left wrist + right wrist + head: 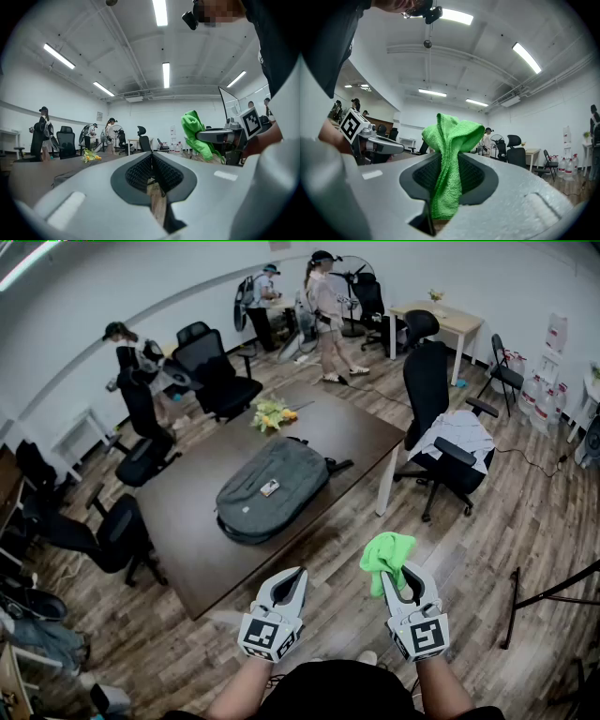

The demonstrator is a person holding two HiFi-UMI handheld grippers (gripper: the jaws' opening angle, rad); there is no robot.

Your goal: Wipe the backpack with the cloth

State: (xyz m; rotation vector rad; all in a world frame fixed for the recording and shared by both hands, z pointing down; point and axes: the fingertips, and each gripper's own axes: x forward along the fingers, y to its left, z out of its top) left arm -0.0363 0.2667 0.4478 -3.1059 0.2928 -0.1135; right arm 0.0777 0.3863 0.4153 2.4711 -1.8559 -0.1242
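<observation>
Right gripper [405, 570]: jaws clenched on the green cloth [386, 554], which is bunched above the tips and hangs down between the pads. Held off the table's [187, 521] near corner, over wood floor [487, 549]. Left gripper [292, 576]: jaws pressed together, nothing between them, also off the table's near edge. Grey backpack [272, 488] lies flat on the middle of the table, apart from both grippers. Flowers [270, 414] at the table's far edge.

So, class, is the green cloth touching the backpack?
Apart. The head view shows the cloth clamped in the right gripper over the floor, with bare table between it and the backpack.
</observation>
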